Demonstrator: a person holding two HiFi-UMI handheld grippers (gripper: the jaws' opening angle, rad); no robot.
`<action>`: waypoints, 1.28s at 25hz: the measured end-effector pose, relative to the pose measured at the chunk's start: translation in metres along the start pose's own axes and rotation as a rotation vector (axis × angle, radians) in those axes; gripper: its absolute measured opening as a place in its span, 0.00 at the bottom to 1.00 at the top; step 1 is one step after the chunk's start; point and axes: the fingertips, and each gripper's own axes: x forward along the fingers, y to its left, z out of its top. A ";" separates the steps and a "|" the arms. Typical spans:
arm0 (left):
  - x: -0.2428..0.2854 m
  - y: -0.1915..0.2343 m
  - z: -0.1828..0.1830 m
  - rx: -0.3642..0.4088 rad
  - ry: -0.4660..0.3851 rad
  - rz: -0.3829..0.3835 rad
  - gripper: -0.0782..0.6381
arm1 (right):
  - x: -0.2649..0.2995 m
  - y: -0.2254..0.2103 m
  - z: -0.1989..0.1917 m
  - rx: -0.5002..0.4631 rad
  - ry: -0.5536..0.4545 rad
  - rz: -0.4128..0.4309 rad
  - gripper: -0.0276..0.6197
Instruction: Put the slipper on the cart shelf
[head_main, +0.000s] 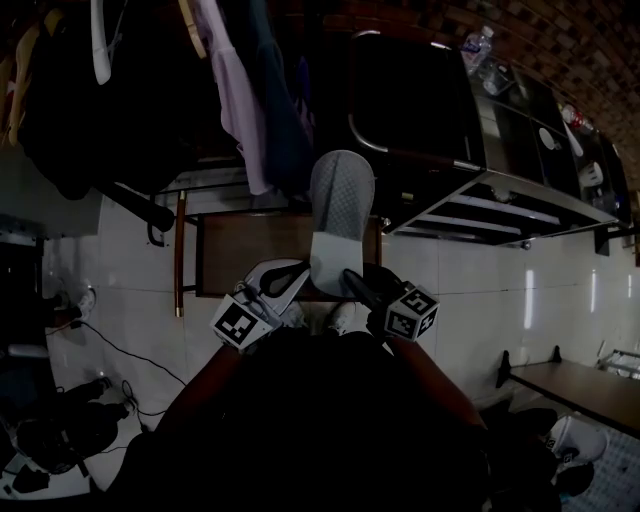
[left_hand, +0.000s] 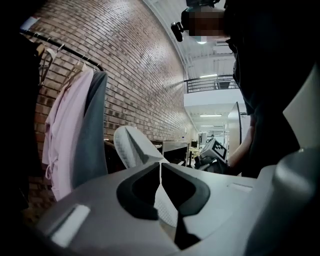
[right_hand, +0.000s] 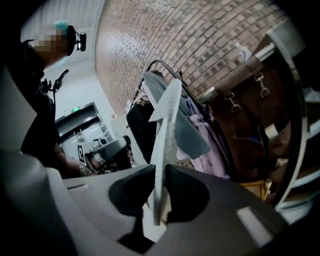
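A grey slipper stands upright in front of me, toe up, over a brown wooden stool. My right gripper is shut on its heel end; in the right gripper view the thin sole edge runs between the pads of the right gripper. My left gripper sits just left of the heel with its jaws together and nothing between them. In the left gripper view the slipper rises beyond the shut left gripper. The metal cart with its slatted shelves stands to the right of the slipper.
Garments hang on a rack at the back left, also seen as pink and grey clothes. The stool is below the slipper. Bottles stand on the cart top. Cables cross the floor at left; a bench is at lower right.
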 end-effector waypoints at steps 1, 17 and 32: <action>0.001 0.001 0.006 0.005 -0.006 0.004 0.13 | -0.001 0.004 0.012 -0.037 -0.017 0.001 0.14; 0.012 0.020 0.070 0.059 -0.095 0.059 0.13 | 0.000 0.060 0.147 -0.485 -0.201 -0.054 0.14; 0.009 0.025 0.061 0.062 -0.092 0.071 0.12 | -0.011 0.047 0.134 -0.434 -0.190 -0.099 0.14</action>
